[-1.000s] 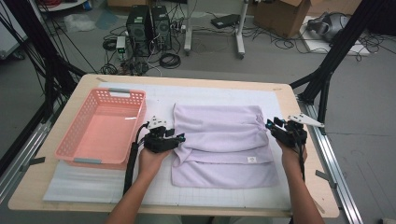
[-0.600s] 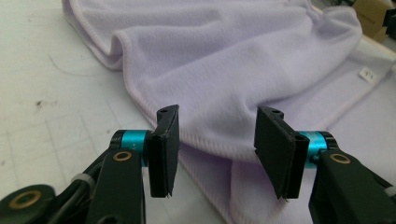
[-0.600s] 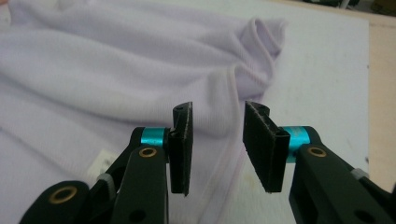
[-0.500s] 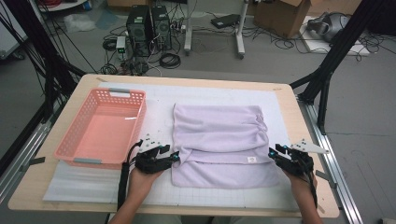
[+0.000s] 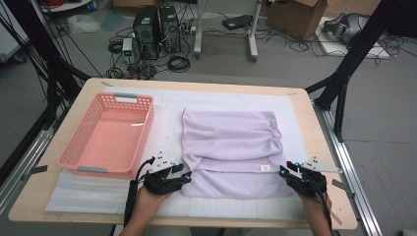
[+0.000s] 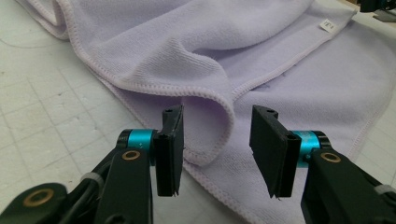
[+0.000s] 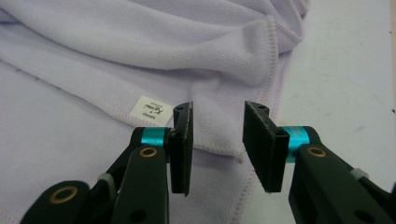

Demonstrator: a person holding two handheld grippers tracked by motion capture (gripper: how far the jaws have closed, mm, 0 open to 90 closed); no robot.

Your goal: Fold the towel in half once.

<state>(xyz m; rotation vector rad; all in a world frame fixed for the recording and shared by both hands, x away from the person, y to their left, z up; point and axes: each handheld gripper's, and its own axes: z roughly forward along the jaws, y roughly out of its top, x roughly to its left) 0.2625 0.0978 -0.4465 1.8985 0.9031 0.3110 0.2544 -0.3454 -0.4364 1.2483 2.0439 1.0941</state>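
Since a second ago both tools pulled back toward near edge of tabletop (image 5: 324, 123), folded towel edge drawn down with them. Left tool (image 5: 186, 176) at towel's near-left corner, jaws apart, stitched fold of lilac towel (image 5: 231, 147) sitting between them, not clamped. Right tool (image 5: 284, 172) at near-right corner, jaws likewise apart, hem between them, white label (image 7: 150, 108) just beside left jaw. Towel lies mid-tabletop, folded over itself. Pink basket (image 5: 78, 157) to its left, apart from it.
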